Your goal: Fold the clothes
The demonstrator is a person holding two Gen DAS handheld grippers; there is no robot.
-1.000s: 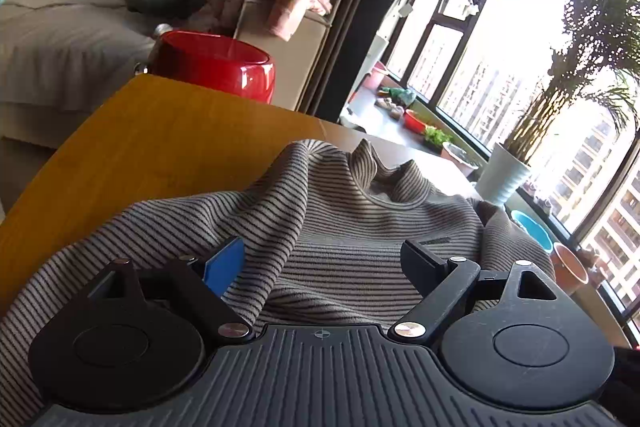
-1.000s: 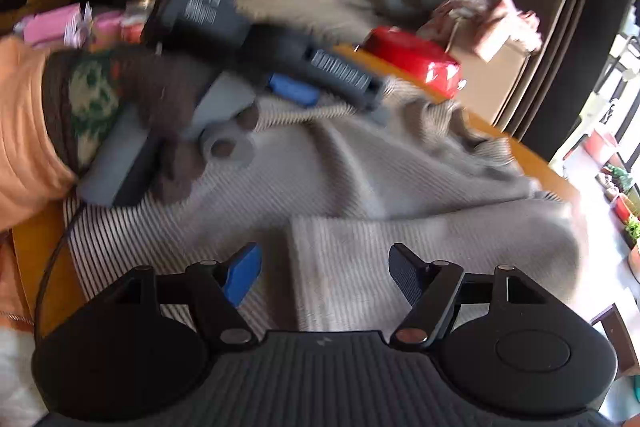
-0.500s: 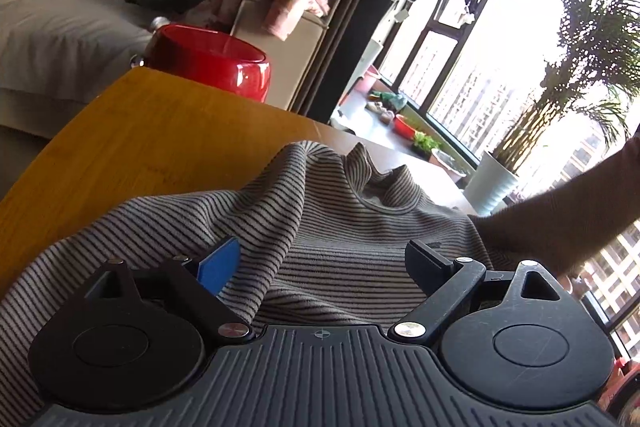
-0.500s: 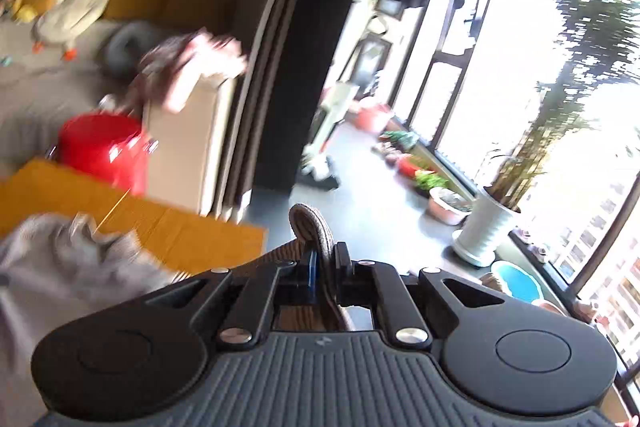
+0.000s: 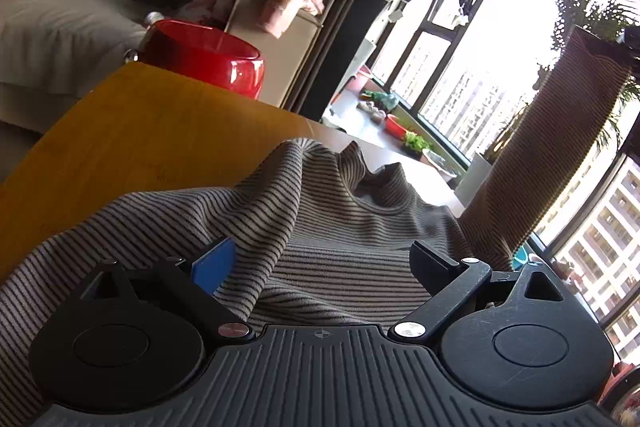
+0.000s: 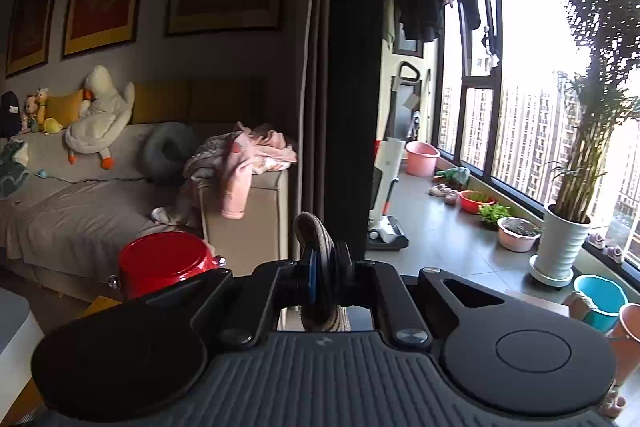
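A grey sweater (image 5: 320,227) with thin dark stripes lies rumpled on the wooden table (image 5: 152,139), its collar toward the far edge. My left gripper (image 5: 320,263) is open just above the sweater's body, with a ridge of cloth between its fingers. One sleeve (image 5: 552,147) is lifted high at the right of the left wrist view. My right gripper (image 6: 325,267) is shut on the end of that sleeve (image 6: 316,235) and holds it well above the table.
A red pot (image 5: 204,57) stands past the table's far left corner; it also shows in the right wrist view (image 6: 164,259). A sofa (image 6: 80,203) with toys and a pile of clothes (image 6: 244,155) is behind. Plant pots (image 6: 560,247) line the window.
My right gripper closed on the sleeve end and has lifted it up off the table. The sleeve now hangs stretched at the right of the left wrist view. My left gripper stayed open over the sweater.
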